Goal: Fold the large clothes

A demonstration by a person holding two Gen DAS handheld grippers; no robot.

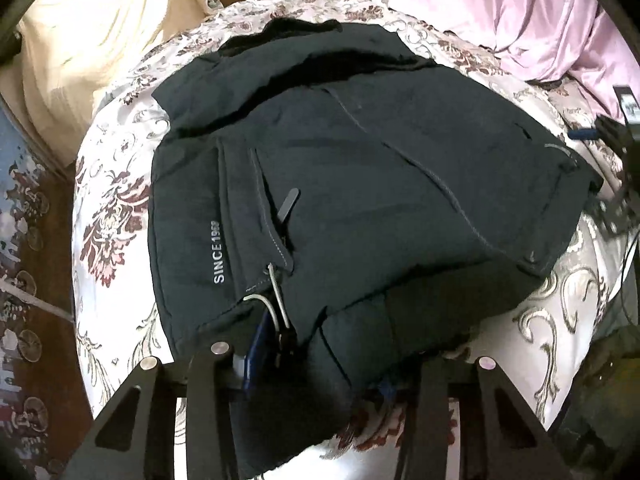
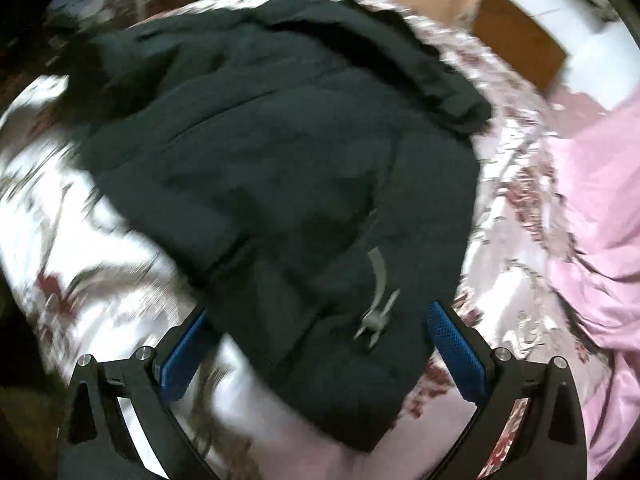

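A large dark jacket [image 1: 360, 184] with "SINCE 1969" printed on it lies partly folded on a floral bedspread [image 1: 116, 208]. My left gripper [image 1: 316, 364] is over its near edge with the jaws apart; dark fabric and a cord toggle [image 1: 280, 320] lie between the fingers. In the blurred right wrist view the jacket [image 2: 280, 168] lies bunched, and my right gripper [image 2: 316, 344] is open wide, its blue pads [image 2: 456, 356] on either side of the jacket's near edge with a grey zipper pull [image 2: 376, 316]. The right gripper also shows at the right edge of the left wrist view [image 1: 616, 152].
A pink cloth [image 1: 520, 12] lies at the bed's far right, also in the right wrist view [image 2: 600, 208]. A cream cloth [image 1: 88, 36] hangs at the far left. A patterned carpet [image 1: 24, 248] covers the floor left of the bed.
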